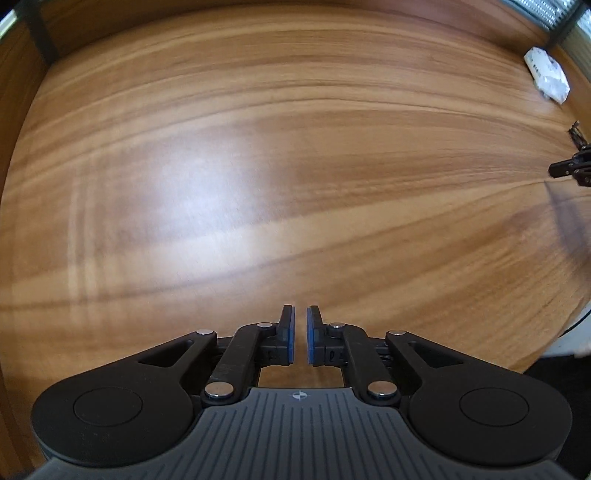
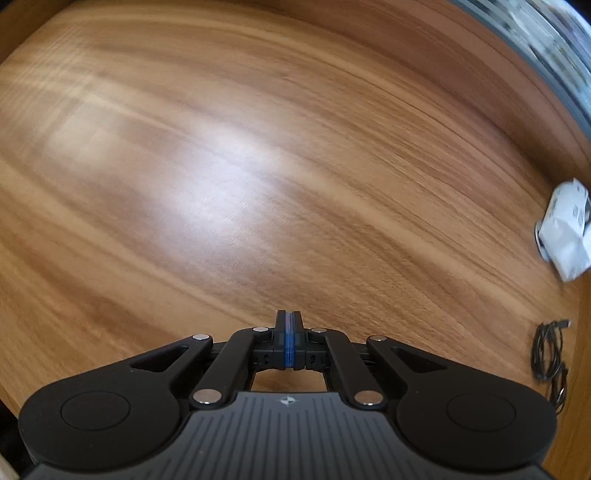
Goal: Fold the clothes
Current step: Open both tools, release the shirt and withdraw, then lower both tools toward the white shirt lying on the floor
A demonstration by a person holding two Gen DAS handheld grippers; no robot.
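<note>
well, no clothes show in either wrist view, so where the garment lies, which way it points and how its long axis runs cannot be told. both cameras look down on a wooden bench (image 1: 258, 129) with streaky brown grain and a pale patch of glare.

the left gripper (image 1: 300, 314) has its jaws a narrow slit apart, the blue pads (image 1: 291, 332) facing each other with bare wood showing through the gap; nothing sits between them and they touch nothing. the right gripper (image 2: 289, 315) has its jaws pressed fully together, blue pads meeting in one thin line, and it holds nothing. in the left wrist view a dark bit of linkage (image 1: 572, 168) pokes in at the right edge; it is cut off by the frame and too little of it shows to say what it is.

a crumpled white packet (image 2: 567, 229) lies near the far right side of the bench, well apart from both grippers; its print is too blurred to read. nearer in the right wrist view, a thin black cable (image 2: 550, 354) lies in loose loops by the right edge, partly cut off. a ribbed grey strip (image 1: 543, 11) runs along the far corner, blurred and unclear. the grain is smeared by motion blur in both views.
</note>
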